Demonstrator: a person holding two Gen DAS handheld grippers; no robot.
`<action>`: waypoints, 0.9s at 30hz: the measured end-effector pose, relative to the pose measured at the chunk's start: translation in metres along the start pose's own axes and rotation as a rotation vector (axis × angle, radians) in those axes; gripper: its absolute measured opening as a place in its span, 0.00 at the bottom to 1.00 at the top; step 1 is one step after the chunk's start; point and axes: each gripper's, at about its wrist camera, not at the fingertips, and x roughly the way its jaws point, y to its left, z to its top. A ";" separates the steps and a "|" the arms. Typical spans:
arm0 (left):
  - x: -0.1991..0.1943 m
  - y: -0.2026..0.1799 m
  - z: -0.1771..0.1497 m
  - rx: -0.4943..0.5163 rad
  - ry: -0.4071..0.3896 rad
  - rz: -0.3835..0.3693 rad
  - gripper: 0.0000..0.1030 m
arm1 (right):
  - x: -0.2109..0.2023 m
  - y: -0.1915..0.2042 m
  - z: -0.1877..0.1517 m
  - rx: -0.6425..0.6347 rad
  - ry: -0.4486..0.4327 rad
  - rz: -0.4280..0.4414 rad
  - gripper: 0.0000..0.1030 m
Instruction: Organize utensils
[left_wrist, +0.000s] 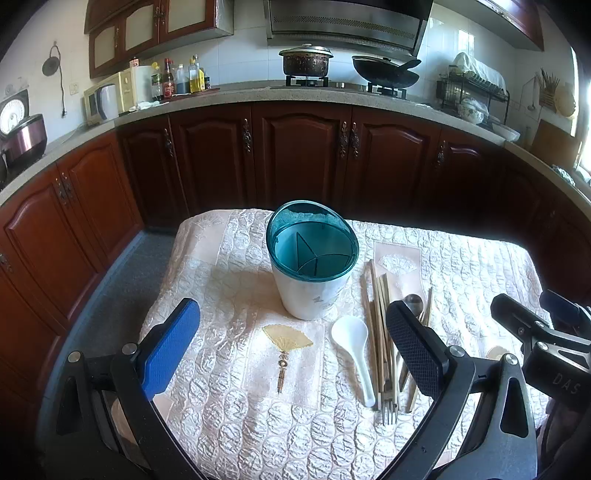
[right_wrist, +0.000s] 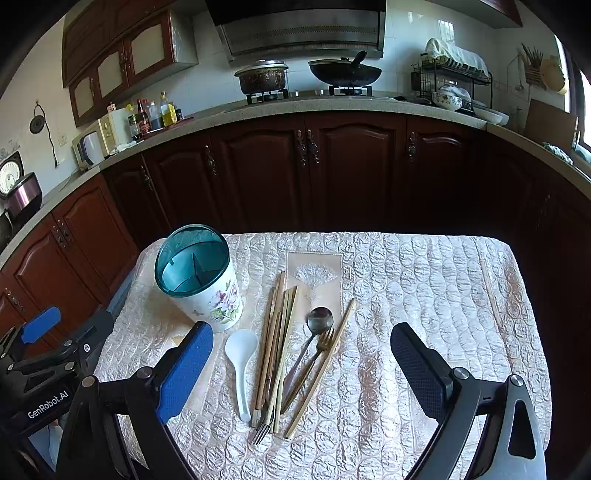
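Observation:
A white floral utensil holder (left_wrist: 312, 288) (right_wrist: 218, 295) with a teal divided insert stands upright on the table. Beside it lie a white plastic spoon (left_wrist: 352, 343) (right_wrist: 241, 354), several wooden chopsticks (left_wrist: 376, 317) (right_wrist: 275, 343), a metal spoon (right_wrist: 318, 321) (left_wrist: 413, 302) and two forks (right_wrist: 314, 360). My left gripper (left_wrist: 291, 354) is open and empty, hovering in front of the holder. My right gripper (right_wrist: 301, 373) is open and empty above the utensil pile. The right gripper also shows in the left wrist view (left_wrist: 532, 325), and the left gripper in the right wrist view (right_wrist: 55, 339).
The table wears a quilted cream cloth (right_wrist: 424, 280) with a stitched fan motif (left_wrist: 286, 338). A lone chopstick (right_wrist: 490, 291) lies near the right edge. Dark wood cabinets (left_wrist: 295, 155) and a counter with stove and pots stand behind.

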 end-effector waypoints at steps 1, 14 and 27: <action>0.000 0.000 0.000 0.000 -0.001 0.000 0.98 | 0.000 0.000 0.000 -0.002 0.000 -0.003 0.94; -0.001 -0.001 -0.002 -0.005 0.006 -0.015 0.98 | 0.000 0.002 0.001 -0.040 0.016 -0.038 0.94; -0.003 -0.004 0.008 0.006 -0.004 -0.023 0.98 | -0.002 0.000 0.010 -0.020 0.005 -0.024 0.94</action>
